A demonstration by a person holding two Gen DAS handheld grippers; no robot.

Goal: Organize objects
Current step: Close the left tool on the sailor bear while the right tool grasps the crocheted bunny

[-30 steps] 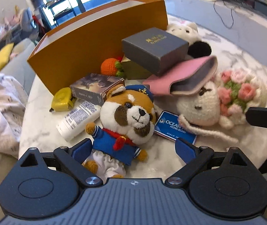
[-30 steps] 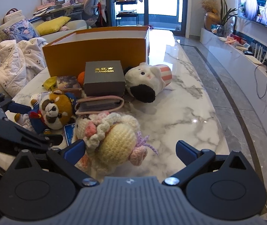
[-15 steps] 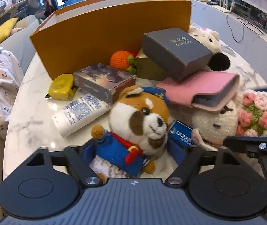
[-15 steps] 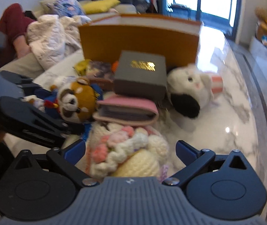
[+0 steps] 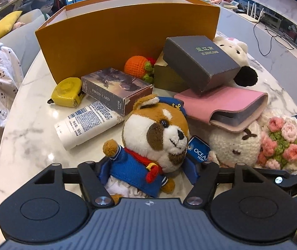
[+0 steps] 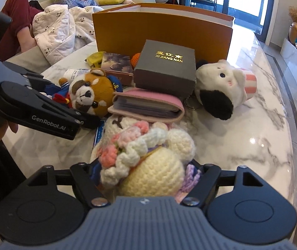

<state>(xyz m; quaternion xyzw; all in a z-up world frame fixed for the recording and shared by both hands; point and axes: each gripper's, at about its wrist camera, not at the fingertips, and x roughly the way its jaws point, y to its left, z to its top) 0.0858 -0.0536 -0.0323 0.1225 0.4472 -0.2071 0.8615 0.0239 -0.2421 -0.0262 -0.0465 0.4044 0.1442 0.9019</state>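
Note:
A plush dog in a blue sailor suit (image 5: pixel 152 143) lies on the marble table (image 5: pixel 29 145). My left gripper (image 5: pixel 146 170) is shut on the plush dog's body. The dog also shows in the right wrist view (image 6: pixel 90 91). A crocheted doll with a flower wreath (image 6: pixel 148 162) lies at the table's front. My right gripper (image 6: pixel 146 173) is closed on the crocheted doll's body. An open orange box (image 5: pixel 127 31) stands behind the pile.
A grey gift box (image 5: pixel 200 62) rests on a pink card holder (image 5: pixel 223 108). Nearby lie a photo-card box (image 5: pixel 117 89), a yellow tape measure (image 5: pixel 67 91), a white tube (image 5: pixel 86 123), a crocheted orange (image 5: pixel 138 66), a blue card (image 5: pixel 198 152) and a white plush (image 6: pixel 221 87).
Both grippers moved forward and closed: the left around the plush dog, the right around the crocheted doll. Both were open a second ago.

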